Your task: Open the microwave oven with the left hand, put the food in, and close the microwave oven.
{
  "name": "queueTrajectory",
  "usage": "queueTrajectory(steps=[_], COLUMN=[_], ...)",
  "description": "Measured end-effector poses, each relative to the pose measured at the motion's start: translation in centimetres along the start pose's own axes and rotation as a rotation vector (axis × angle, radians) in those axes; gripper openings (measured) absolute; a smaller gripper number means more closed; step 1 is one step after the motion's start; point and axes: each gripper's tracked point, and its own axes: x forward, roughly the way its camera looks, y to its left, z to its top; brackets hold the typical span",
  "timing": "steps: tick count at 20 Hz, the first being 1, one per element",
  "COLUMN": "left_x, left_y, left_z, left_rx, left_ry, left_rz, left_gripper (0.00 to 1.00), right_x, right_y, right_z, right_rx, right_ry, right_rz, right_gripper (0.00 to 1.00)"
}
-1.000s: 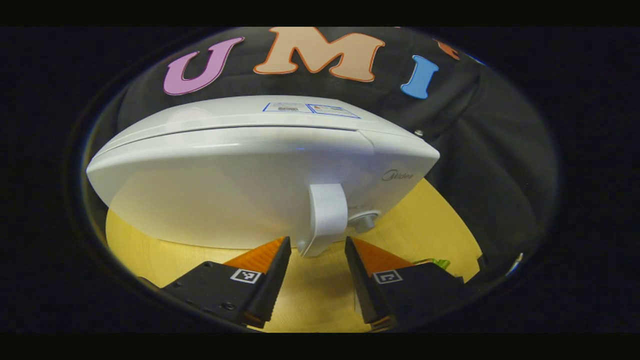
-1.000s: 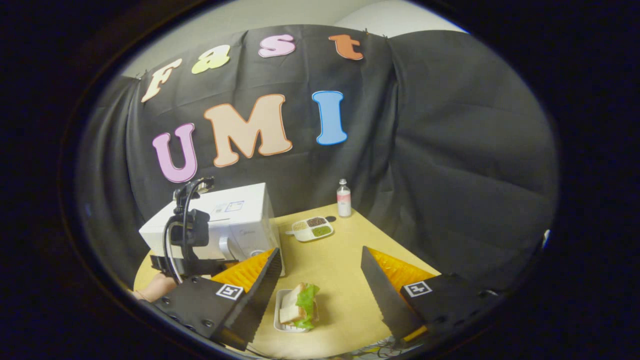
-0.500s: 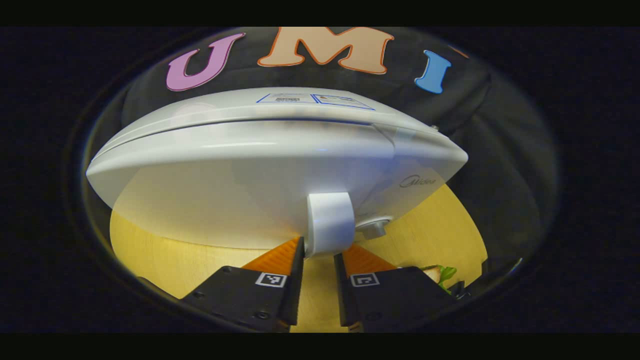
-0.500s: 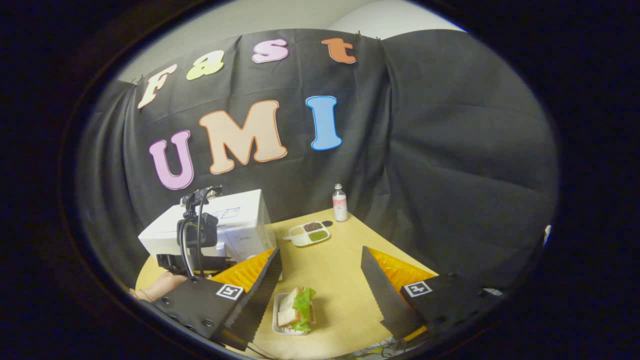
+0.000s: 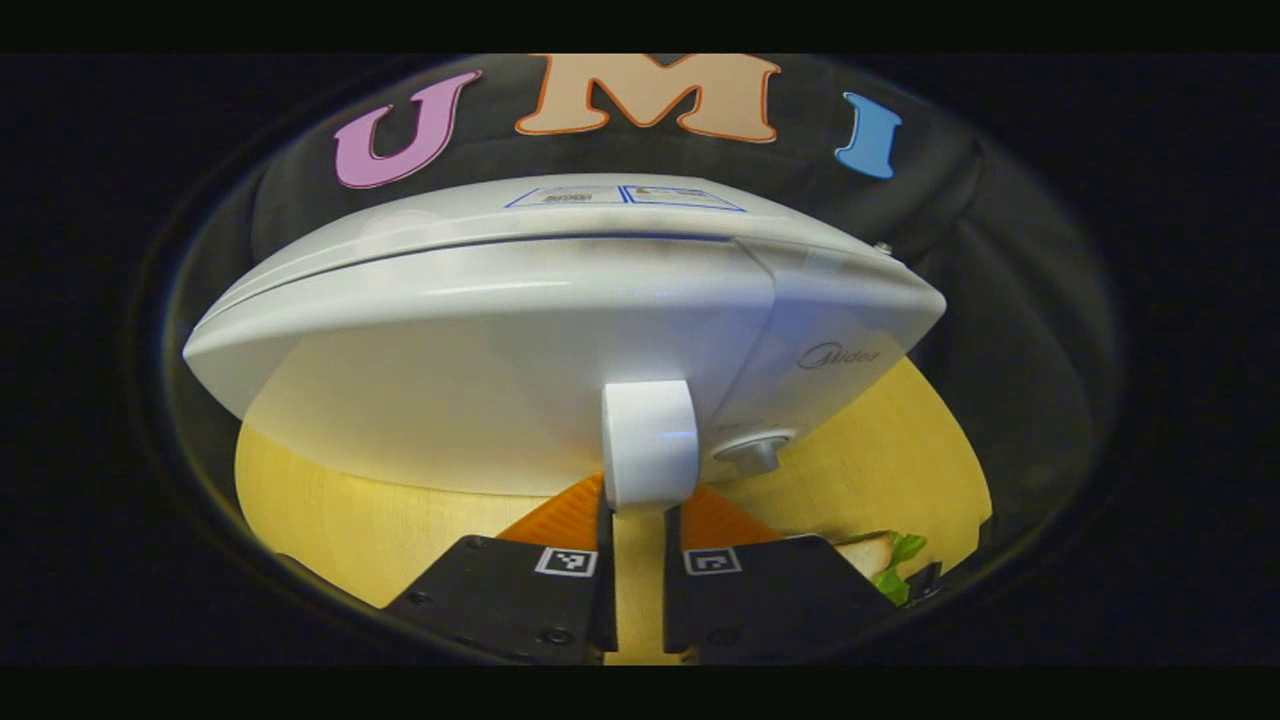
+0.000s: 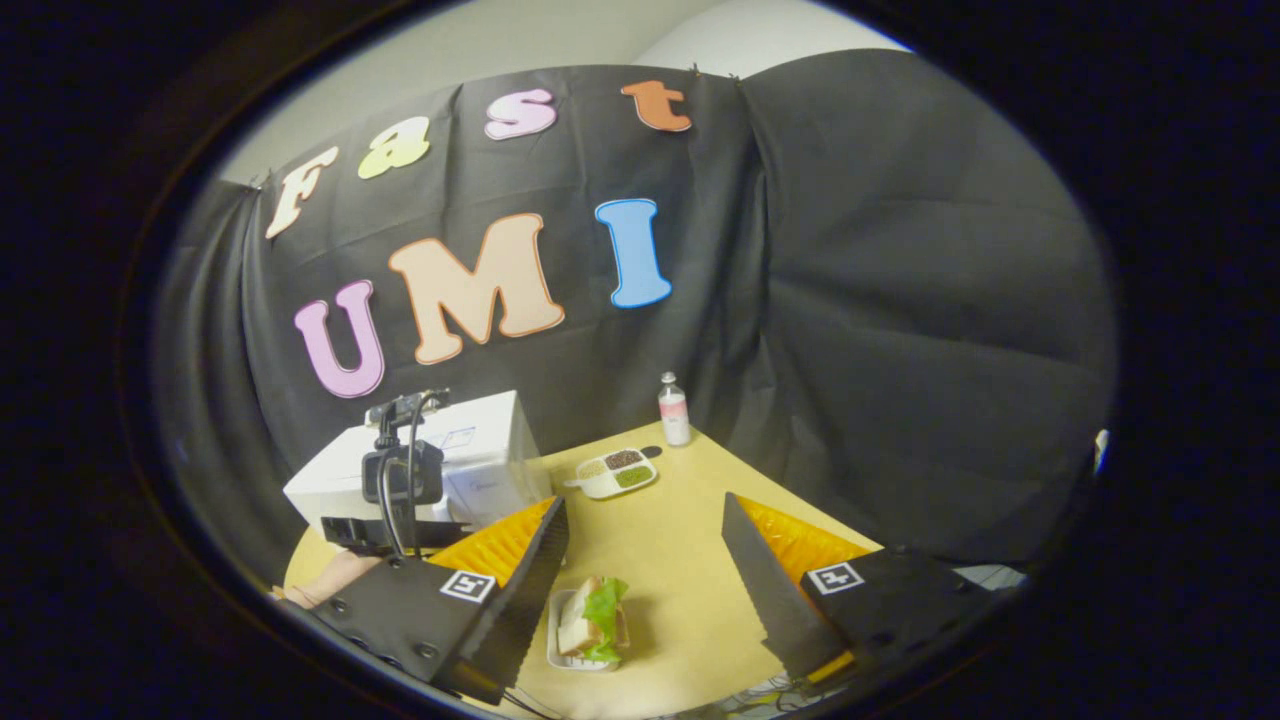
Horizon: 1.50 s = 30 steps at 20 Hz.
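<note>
Fingers of the left gripper (image 5: 640,505) pinched the white door handle (image 5: 649,443) of the microwave oven (image 5: 520,340), whose door looked closed on the wooden table (image 5: 310,510). Right gripper (image 6: 645,560) hovered with fingers spread above the sandwich (image 6: 595,620) on its small white tray (image 6: 556,645), just beside the oven.

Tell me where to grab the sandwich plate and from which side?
Grip the rim of the small white tray, probably from above, one finger on each long edge. The sandwich is soft and stacked, so squeezing it could crush it. The right gripper already hovers open over it.
</note>
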Motion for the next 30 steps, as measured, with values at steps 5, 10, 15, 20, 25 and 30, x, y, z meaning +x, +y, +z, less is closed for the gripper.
queueTrajectory(steps=[5, 10, 15, 20, 25, 30], left_x=[-0.3, -0.5, -0.6, -0.8, -2.7, -5.4], left_y=[0.0, 0.0, 0.0, 0.1, 0.1, 0.3], left_z=[0.0, 0.0, 0.2, 0.4, -1.4, -4.3], left_rx=[0.009, -0.001, -0.024, -0.042, -0.025, -0.016], left_ry=[-0.015, -0.052, -0.109, -0.158, -0.190, -0.166], left_rz=[-0.004, -0.008, -0.004, 0.016, 0.022, -0.051], left_gripper=[0.10, 0.07, 0.06, 0.06, 0.06, 0.07], right_x=[-0.1, -0.5, 0.0, 0.4, 0.6, 0.2], right_y=[0.6, 1.3, 0.4, 0.3, 1.7, 3.8], right_z=[-0.8, -0.6, -0.9, -1.3, -2.1, -4.1], right_rx=[-0.017, -0.063, -0.056, -0.074, -0.126, -0.146], right_ry=[0.028, 0.018, 0.042, 0.066, 0.097, 0.160], right_rz=[0.027, 0.059, 0.042, 0.034, 0.074, 0.148], right_gripper=[0.88, 0.89, 0.89, 0.89, 0.97, 0.89])
